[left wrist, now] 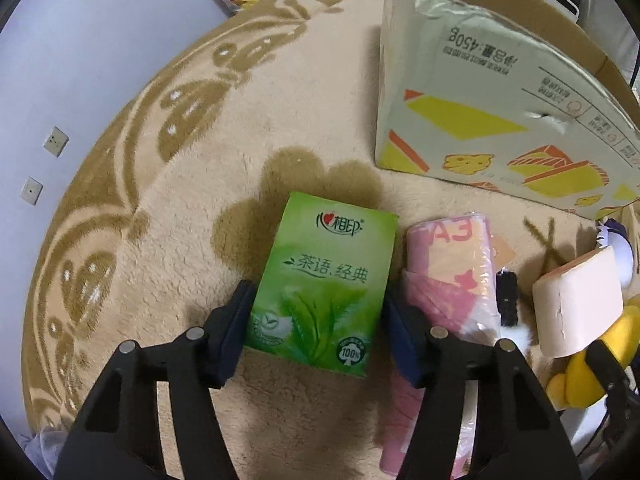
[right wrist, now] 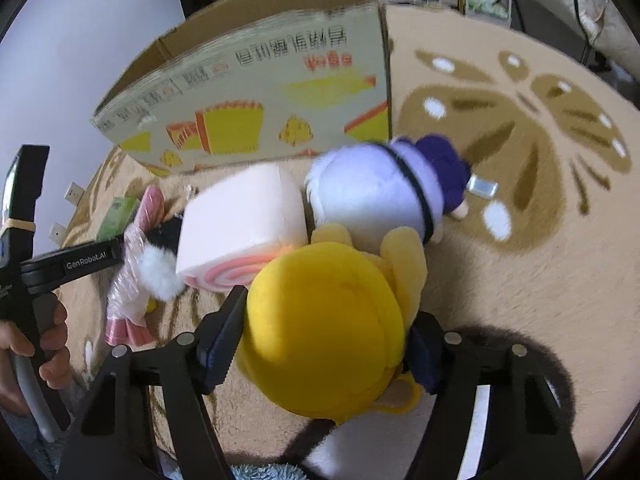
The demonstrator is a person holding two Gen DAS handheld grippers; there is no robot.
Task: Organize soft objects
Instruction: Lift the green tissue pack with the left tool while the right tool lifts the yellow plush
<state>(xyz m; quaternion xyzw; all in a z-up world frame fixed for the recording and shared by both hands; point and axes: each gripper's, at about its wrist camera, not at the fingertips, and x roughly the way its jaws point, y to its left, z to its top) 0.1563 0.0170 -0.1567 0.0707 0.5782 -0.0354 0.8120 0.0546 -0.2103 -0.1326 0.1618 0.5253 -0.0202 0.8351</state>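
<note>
A green tissue pack (left wrist: 320, 280) lies on the beige rug between the fingers of my left gripper (left wrist: 316, 294), and both pads touch its long sides. In the right wrist view my right gripper (right wrist: 330, 308) has its pads pressed into the sides of a round yellow plush toy (right wrist: 320, 332). Beside the pack lies a pink towel in clear wrap (left wrist: 452, 276). A pink-and-white roll-cake plush (right wrist: 240, 232) and a white doll with purple hair (right wrist: 380, 196) lie just beyond the yellow toy.
An open cardboard box (left wrist: 480, 100) with yellow cake prints stands on the round patterned rug (left wrist: 200, 240) behind the objects. A small silver item (right wrist: 482, 188) lies by the doll. A hand (right wrist: 40, 340) holding the other gripper's handle shows at the left edge.
</note>
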